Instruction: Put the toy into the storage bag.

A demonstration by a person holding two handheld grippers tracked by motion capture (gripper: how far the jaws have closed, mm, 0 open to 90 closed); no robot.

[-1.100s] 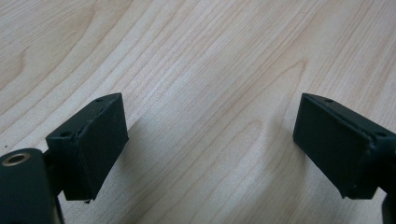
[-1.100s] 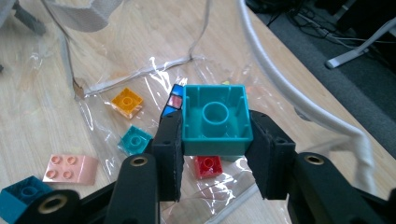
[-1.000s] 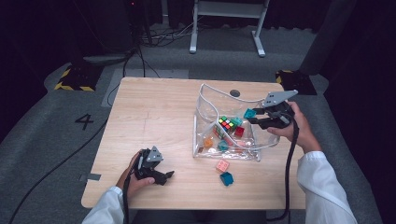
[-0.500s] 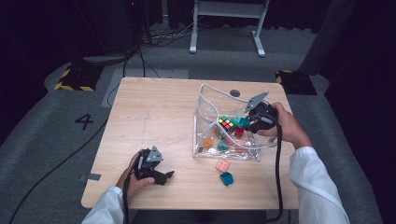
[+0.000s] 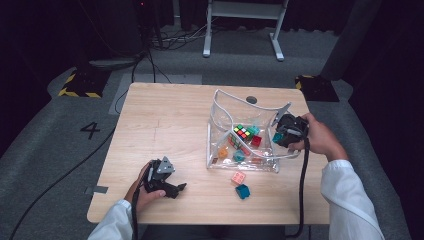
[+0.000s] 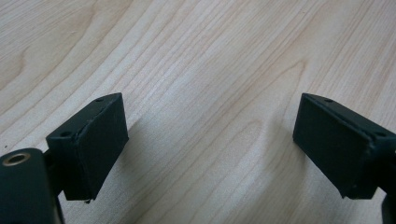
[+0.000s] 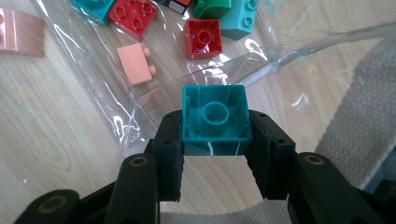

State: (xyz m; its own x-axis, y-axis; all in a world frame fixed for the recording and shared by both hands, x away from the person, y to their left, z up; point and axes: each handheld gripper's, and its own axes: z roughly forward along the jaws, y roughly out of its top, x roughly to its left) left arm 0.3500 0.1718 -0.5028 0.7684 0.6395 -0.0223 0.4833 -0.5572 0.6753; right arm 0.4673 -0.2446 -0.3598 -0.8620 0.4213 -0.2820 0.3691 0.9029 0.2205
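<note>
In the high view, the right gripper [image 5: 281,134] hangs at the right edge of a clear plastic pouch [image 5: 222,107] on the desk [image 5: 165,120], holding a teal brick [image 5: 277,137]. A puzzle cube [image 5: 242,132] and other bricks lie inside the pouch; a pink brick [image 5: 238,177] and a second teal block [image 5: 243,191] sit outside, just in front of it. The left gripper [image 5: 175,189] rests near the desk's front edge.

The left gripper view shows its jaws spread wide over bare wood, gripping nothing.

In the right gripper view, the jaws clamp the teal brick's sides, hollow underside toward the camera — above the pouch's film. The step looks like bagging bricks; next, the brick needs carrying over the pouch's mouth and releasing.
</note>
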